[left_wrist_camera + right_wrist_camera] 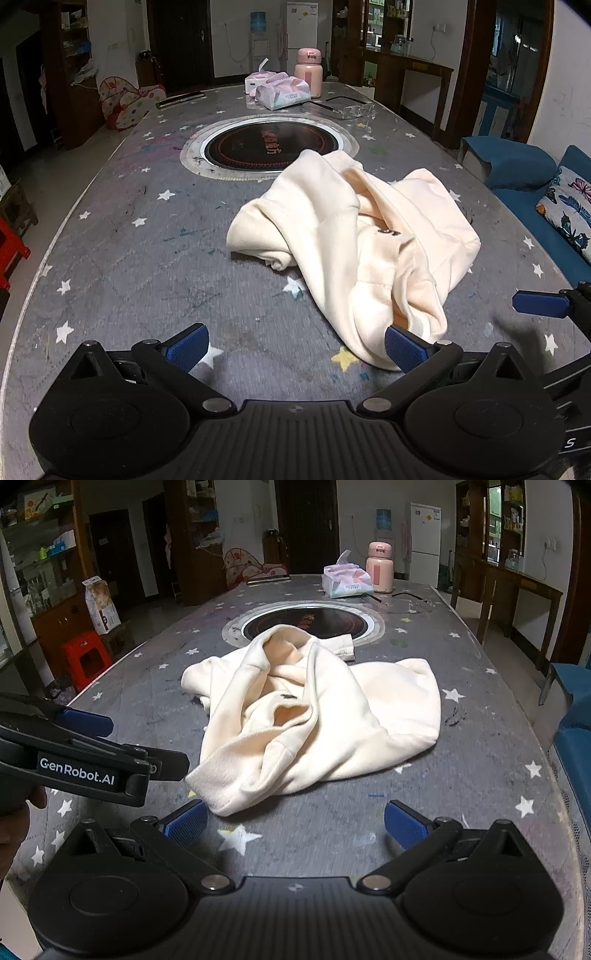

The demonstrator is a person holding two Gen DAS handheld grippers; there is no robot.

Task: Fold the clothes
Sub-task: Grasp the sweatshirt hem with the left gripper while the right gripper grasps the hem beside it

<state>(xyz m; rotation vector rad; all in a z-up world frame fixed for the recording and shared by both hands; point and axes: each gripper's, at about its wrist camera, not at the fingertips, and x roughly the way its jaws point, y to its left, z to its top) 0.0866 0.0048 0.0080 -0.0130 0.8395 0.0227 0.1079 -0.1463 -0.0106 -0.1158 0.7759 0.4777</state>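
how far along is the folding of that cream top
Done: nothing that shows. The cream fleece garment lies crumpled on the grey star-patterned table cover, one sleeve trailing onto the round black inset cooktop. In hand: nothing; the left gripper and right gripper are both open, close to the garment's near edge. Left: gripping it, spreading it flat, then all the folds.

A grey tabletop (pixel 480 738) printed with white stars is seen. A round black cooktop (pixel 269 146) is set into its middle. At the far end, a pink flask (pixel 379 567) is stood upright just beside a tissue pack (pixel 345 581). A red stool (pixel 85 657) is placed on the floor, and a white refrigerator (pixel 424 542) is positioned against the back wall.
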